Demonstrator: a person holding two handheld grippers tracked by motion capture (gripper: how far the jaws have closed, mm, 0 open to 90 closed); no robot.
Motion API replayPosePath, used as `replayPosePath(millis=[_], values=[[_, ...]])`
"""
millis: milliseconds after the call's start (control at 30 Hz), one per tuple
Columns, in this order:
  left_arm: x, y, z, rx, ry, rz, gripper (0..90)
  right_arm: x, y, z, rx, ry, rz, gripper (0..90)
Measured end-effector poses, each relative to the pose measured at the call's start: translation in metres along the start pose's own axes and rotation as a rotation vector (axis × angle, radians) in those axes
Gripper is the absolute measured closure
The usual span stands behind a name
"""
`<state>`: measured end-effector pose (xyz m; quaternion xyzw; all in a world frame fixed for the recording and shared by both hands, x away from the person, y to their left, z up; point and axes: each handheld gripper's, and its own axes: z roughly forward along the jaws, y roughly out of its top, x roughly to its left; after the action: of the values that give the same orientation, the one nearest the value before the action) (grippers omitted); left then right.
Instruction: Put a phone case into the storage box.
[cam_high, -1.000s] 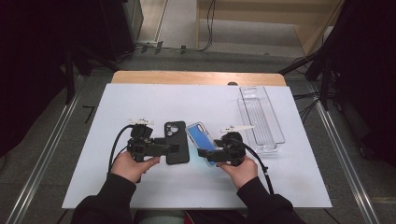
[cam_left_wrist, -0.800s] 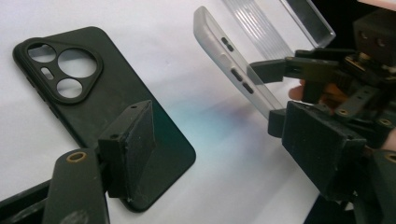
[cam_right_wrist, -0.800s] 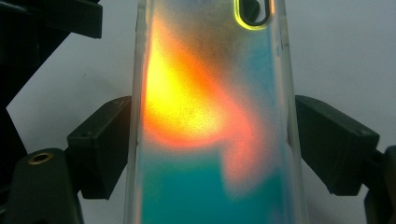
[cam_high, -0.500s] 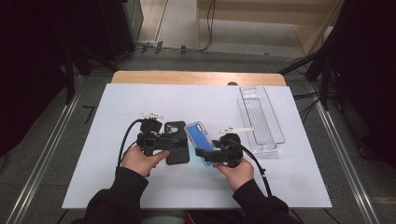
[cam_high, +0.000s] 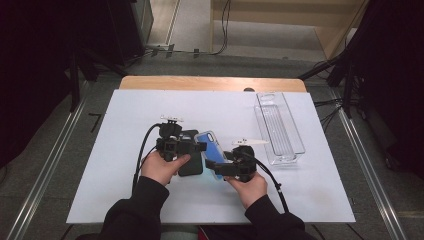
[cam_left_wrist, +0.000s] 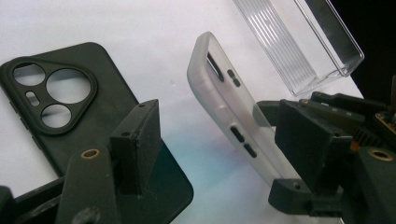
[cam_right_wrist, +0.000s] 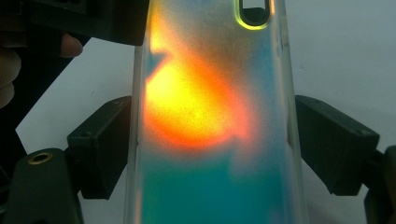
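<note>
A see-through phone case (cam_high: 211, 149) with a blue, orange and teal sheen is tilted up off the white table (cam_high: 125, 115). My right gripper (cam_high: 214, 168) is shut on it, and both pads (cam_right_wrist: 105, 140) press its long sides (cam_right_wrist: 210, 121). A black phone case (cam_high: 192, 159) with round camera cut-outs (cam_left_wrist: 56, 93) lies flat just to its left. My left gripper (cam_high: 199, 146) hovers over the black case, open. Its jaws have just been closing, with the tilted case's frosted edge (cam_left_wrist: 219, 100) between them, close to the right pad (cam_left_wrist: 308, 144) and not gripped.
A clear ribbed plastic tray (cam_high: 278, 127) stands to the right, and its end (cam_left_wrist: 299, 42) lies beyond the tilted case. The table's wooden far edge (cam_high: 210, 83) runs along the back. Cables trail from both grippers toward the person's sleeves (cam_high: 130, 215).
My left gripper has moved right, over the black case and toward the tilted case. The right gripper and its case have stayed put.
</note>
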<state>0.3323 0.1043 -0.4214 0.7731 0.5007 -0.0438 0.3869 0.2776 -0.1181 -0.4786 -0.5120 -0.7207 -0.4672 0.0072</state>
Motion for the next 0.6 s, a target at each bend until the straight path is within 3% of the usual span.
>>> replayPosePath(millis=[233,267,367,500,533,567,600], values=[[0.003,0.003,0.006,-0.013,-0.001,-0.044,36.9,0.004,-0.002,0.001,-0.015,0.0,-0.024,15.1],[0.004,0.004,0.008,-0.005,-0.015,-0.062,39.2,0.005,-0.002,0.002,-0.019,0.002,-0.026,15.1],[0.004,0.004,0.012,0.008,-0.005,-0.067,42.3,0.006,-0.003,0.002,-0.023,0.004,-0.028,15.1],[0.004,0.004,0.015,0.002,-0.025,-0.093,51.4,0.007,-0.004,0.003,-0.04,0.013,-0.037,15.1],[0.004,0.004,0.015,-0.004,-0.032,-0.091,60.8,0.008,-0.005,0.003,-0.046,0.015,-0.048,15.1],[0.003,0.004,0.014,-0.011,-0.041,-0.092,60.8,0.008,-0.005,0.003,-0.046,0.015,-0.048,15.1],[0.003,0.005,0.013,-0.015,-0.055,-0.104,69.5,0.009,-0.005,0.003,-0.053,0.016,-0.061,15.1]])
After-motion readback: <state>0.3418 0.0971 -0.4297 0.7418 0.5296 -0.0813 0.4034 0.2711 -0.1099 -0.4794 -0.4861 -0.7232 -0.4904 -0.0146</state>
